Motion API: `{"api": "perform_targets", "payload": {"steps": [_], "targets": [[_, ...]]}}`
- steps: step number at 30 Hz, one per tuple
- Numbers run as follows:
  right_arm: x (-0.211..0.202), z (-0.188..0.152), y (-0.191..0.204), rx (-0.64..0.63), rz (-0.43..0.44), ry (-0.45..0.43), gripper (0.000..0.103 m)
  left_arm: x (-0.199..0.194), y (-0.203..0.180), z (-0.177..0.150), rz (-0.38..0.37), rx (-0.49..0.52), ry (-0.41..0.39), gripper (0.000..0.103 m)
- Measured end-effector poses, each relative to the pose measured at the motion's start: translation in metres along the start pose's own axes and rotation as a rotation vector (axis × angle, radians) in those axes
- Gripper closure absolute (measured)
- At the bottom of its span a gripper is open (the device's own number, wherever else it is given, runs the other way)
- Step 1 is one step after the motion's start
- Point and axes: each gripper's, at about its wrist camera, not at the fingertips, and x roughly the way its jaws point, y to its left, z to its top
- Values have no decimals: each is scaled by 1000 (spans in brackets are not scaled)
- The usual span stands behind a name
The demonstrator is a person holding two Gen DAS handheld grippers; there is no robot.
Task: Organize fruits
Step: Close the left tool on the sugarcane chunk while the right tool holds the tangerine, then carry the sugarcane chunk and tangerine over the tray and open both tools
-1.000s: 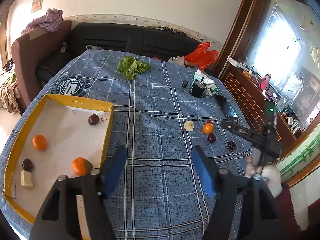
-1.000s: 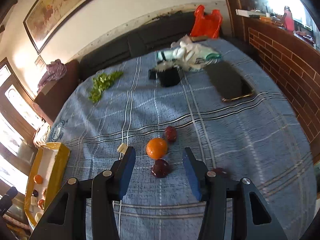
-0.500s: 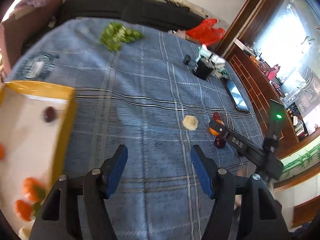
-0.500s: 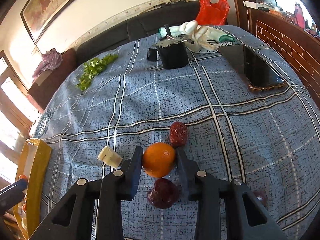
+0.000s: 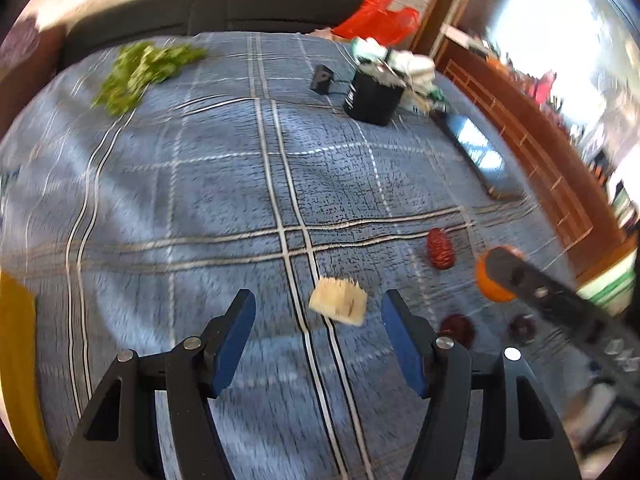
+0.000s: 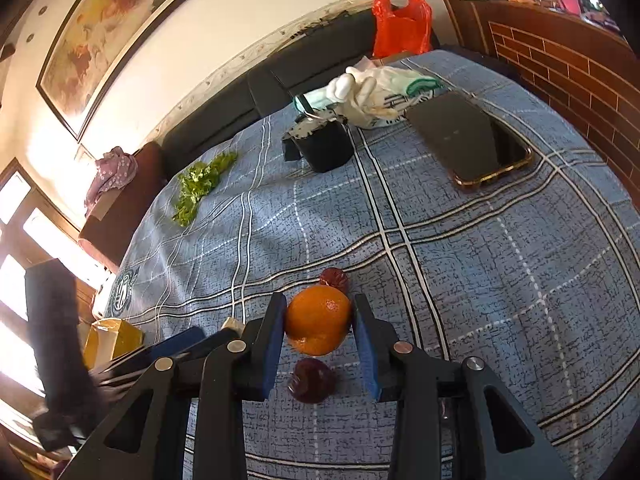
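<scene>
Closing over the last second, the right claw (image 6: 318, 330) now grips the orange (image 6: 318, 319) on the blue plaid counter (image 6: 500, 280), a dark red fruit (image 6: 311, 380) just below. Left claw (image 5: 318, 338), swung away from the yellow tray (image 5: 16, 360), hangs open beside a pale chunk (image 5: 338, 300).

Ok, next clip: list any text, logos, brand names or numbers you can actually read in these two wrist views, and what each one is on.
None can be read for certain.
Round emblem on the blue plaid tablecloth: lettering around its ring, too small to read.
White-and-green plastic bag: dark printed marks, too distorted to read.
Black cup: a pale mark down its side, blurred.
Right gripper, seen as a black arm in the left wrist view: pale marks, blurred.
</scene>
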Motion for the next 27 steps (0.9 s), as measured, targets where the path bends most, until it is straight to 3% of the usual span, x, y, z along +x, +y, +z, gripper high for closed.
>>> {"api": "perform_targets", "payload": {"steps": [2, 3, 4, 5, 12, 20, 27], "targets": [[1, 0, 0, 3, -1, 4, 67, 7, -9, 1, 54, 72, -8, 41], [1, 0, 0, 1, 0, 4, 67, 8, -14, 0, 77, 108, -8, 47], [1, 0, 0, 0, -1, 2, 67, 8, -17, -1, 91, 127, -9, 64], [0, 0, 1, -1, -3, 0, 67, 7, -19, -2, 91, 137, -12, 75], [2, -3, 6, -14, 4, 3, 67, -23, -6, -17, 64, 67, -42, 74], [-9, -12, 34, -101, 120, -17, 67, -78, 28, -53, 28, -79, -98, 74], [0, -31, 60, -202, 109, 14, 67, -143, 76, -101, 72, -224, -178, 74]]}}
